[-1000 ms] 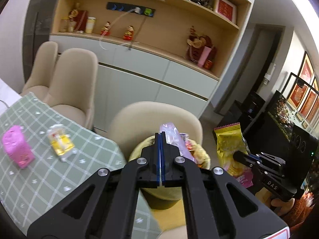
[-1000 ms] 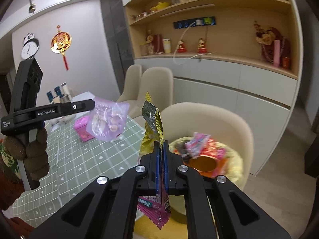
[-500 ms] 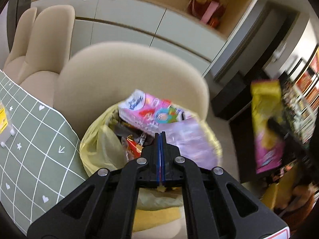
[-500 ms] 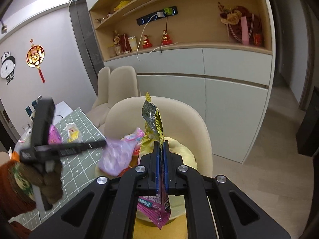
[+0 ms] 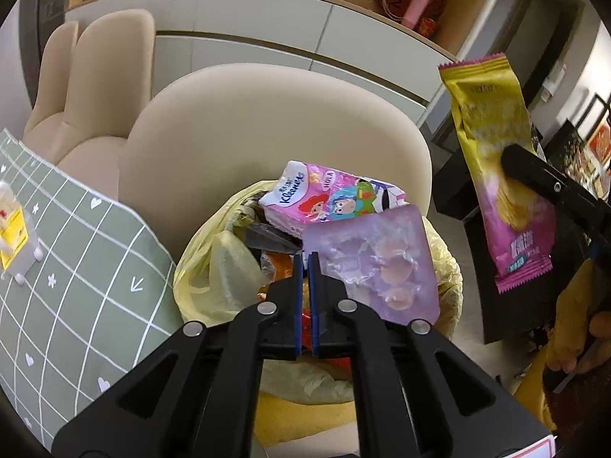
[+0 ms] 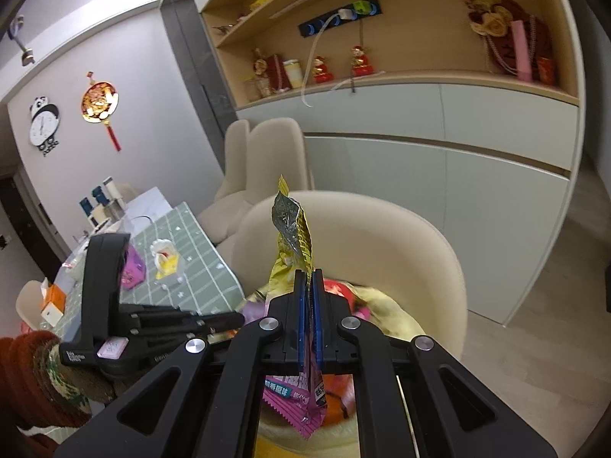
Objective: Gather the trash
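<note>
Dropping-off looks like the step in hand: both grippers hang over the yellow plastic bag lining the bin (image 5: 198,290), which sits on the seat of a beige padded chair (image 5: 267,122) pulled close to the table.

The left gripper (image 5: 305,263) has its blue-padded fingers a narrow slit apart and nothing between them; the translucent lilac packet of small round pieces (image 5: 376,263) lies just beside them on top of the heap, so by my reading it is already let go. Under it sits a pink Kleenex tissue pack with cartoon figures (image 5: 328,198).

The right gripper (image 6: 310,286) is clamped on a tall yellow-and-pink snack wrapper (image 6: 294,244), which stands upright through the fingers, its pink end hanging beneath. The next move calls for lowering that wrapper over the bag mouth and parting the fingers.

The bag looks nearly full, so the wrapper could slide off the pile. The left gripper also stands close to the drop spot and may need to pull aside.

On the green checked tablecloth (image 5: 76,267) a small yellow-and-white packet (image 5: 13,233) waits, and a pink item (image 6: 131,273) lies near it.
</note>
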A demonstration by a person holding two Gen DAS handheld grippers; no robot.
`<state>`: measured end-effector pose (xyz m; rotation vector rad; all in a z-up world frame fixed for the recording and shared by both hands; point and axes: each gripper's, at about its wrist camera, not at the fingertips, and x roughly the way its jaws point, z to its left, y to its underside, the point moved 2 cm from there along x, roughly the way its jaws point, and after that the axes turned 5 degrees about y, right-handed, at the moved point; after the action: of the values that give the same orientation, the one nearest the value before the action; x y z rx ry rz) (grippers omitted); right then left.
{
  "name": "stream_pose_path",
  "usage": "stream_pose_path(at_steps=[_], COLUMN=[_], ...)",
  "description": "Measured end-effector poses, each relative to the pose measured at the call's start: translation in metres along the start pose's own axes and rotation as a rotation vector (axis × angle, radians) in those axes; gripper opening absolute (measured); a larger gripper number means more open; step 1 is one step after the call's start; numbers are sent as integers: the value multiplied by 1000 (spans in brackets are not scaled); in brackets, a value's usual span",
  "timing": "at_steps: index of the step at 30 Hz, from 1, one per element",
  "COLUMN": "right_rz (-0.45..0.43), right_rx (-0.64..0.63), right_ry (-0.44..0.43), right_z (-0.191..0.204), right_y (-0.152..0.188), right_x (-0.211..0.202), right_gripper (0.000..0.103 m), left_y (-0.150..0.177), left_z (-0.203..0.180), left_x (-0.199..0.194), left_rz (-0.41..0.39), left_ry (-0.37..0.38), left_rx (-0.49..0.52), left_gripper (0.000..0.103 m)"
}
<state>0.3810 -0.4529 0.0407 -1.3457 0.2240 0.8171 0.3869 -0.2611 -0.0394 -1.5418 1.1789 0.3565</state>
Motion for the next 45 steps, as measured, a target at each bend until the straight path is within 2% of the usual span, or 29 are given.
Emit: stream_pose_path(at_steps=[1,3,7,13,17,23,26,28,32,34,36,37,41,45], right_rz=[5,19,84,253,292,364,387,377,300,262,226,214,137,77], right_rx=[-6,-17,-28,-12,-54,-133,-120,-103,-20,-19,-11,-4,0,37], right_ry=[-13,-33,-75,-50,-37,12,25,25,16,39,60,61,125,135], right_z=[4,11,25,23,23,29,27,28,27,31,35,36,42,52], right_y=[-2,-2,9,54,71,84,88,86,74,72,72,72,74,77], right_x=[4,13,45,101,111,125,126,121,97,83,68,62,32,-6], right_gripper=[6,6,6,6,6,6,6,6,8,15,32,35,37,37], left_y=[0,2,3,20,40,63,74,80,89,93,99,103,116,132], left_z=[4,14,24,41,45,36,35,35,44,47,50,50,53,52], left_x=[-3,-11,-30,-60,-78,-86,-93,-102,-124,-136,-149,-155,-177,-193], left_rz=[-4,-23,-63,-104,-111,-97,-93,-103,-144,-168,-185,-191,-213,-228], left_ry=[4,3,-28,-84,-117,-164,-169,-177,-205,-217,-236,-242,-272,-304], left_rx=[-20,-66,-96,-183,-223,-204,-205,-202,-207,-214,-212,-212,-194,-183], left_gripper=[18,32,36,38,38,40,42,43,47,48,49,53,63,74])
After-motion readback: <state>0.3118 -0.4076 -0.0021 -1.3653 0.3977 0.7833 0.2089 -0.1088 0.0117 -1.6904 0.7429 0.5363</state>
